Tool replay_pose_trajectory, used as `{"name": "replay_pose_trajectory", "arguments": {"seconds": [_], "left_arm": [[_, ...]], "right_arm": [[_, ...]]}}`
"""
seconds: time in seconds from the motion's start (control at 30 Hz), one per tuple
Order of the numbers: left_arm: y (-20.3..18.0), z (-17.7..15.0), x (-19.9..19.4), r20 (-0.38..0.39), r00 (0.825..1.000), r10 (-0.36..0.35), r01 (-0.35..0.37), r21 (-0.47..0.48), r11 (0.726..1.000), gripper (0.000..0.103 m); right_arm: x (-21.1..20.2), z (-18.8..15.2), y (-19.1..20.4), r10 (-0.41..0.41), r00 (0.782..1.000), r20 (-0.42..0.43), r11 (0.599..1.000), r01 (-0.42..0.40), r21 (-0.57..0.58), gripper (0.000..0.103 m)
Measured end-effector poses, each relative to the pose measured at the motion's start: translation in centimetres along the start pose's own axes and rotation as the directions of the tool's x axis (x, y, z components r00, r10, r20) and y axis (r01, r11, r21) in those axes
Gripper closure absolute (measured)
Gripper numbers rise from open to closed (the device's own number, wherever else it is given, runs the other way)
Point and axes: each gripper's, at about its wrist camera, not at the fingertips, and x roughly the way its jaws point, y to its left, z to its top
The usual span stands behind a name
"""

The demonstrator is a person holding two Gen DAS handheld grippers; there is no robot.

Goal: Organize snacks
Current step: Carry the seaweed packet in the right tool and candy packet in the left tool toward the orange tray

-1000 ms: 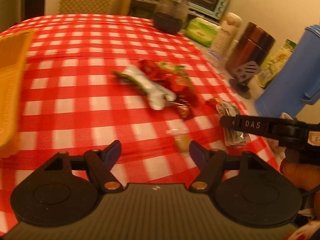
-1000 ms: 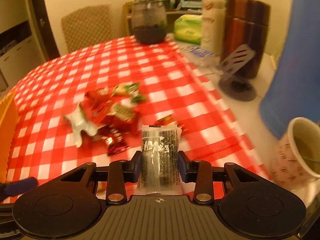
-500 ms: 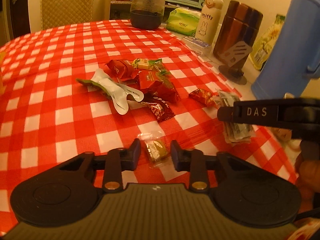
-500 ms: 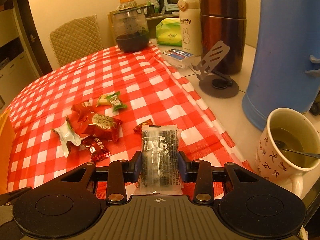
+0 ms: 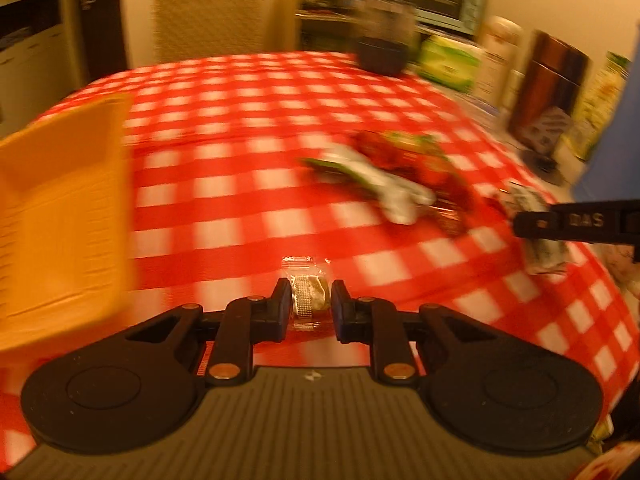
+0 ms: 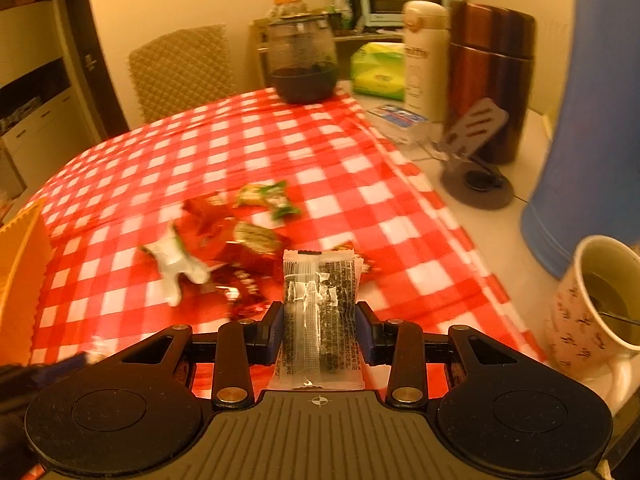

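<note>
The left gripper [image 5: 311, 304] is clenched on a small clear-wrapped green candy [image 5: 310, 294], and its jaws have just been closing on it. The candy is lifted a little above the red and white checked tablecloth [image 5: 240, 120]. A yellow plastic tray [image 5: 60, 208] sits close by on the left. The right gripper [image 6: 320, 330] squeezes a long clear packet with black print [image 6: 320, 308] between its jaws. A blurry pile of red, green and silver wrapped snacks [image 6: 232, 240] lies on the cloth past it. A patterned paper cup with a drink [image 6: 600, 304] stands at the right, beside a tall blue jug [image 6: 592, 120].
</note>
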Motion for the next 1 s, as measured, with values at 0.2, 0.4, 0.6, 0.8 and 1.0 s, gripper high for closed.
{"name": "replay_pose_trajectory", "arguments": {"seconds": [0.2, 0.4, 0.6, 0.8, 1.0], "left_arm": [[4.1, -0.1, -2.6, 0.021, 0.998, 0.058, -0.057, -0.049, 0.997, 0.084], [6.6, -1.0, -4.7, 0.014, 0.996, 0.091, -0.090, -0.090, 0.992, 0.084], [8.2, -2.0, -6.8, -0.002, 0.993, 0.118, -0.117, -0.130, 0.985, 0.084], [8.5, -3.1, -9.9, -0.011, 0.998, 0.056, -0.057, -0.142, 0.988, 0.084], [10.3, -1.7, -13.8, 0.071, 0.994, 0.085, -0.071, -0.174, 0.982, 0.084]], "right_arm": [[-0.2, 0.7, 3.7, 0.061, 0.998, 0.014, 0.996, -0.060, -0.066, 0.065], [-0.7, 1.3, 7.4, 0.120, 0.992, 0.031, 0.986, -0.116, -0.122, 0.065], [-1.3, 1.7, 10.4, 0.181, 0.983, 0.041, 0.972, -0.172, -0.158, 0.065], [-2.0, 2.1, 14.5, 0.285, 0.958, 0.041, 0.940, -0.271, -0.207, 0.065], [-2.2, 2.5, 18.0, 0.401, 0.916, 0.024, 0.891, -0.384, -0.240, 0.065]]}}
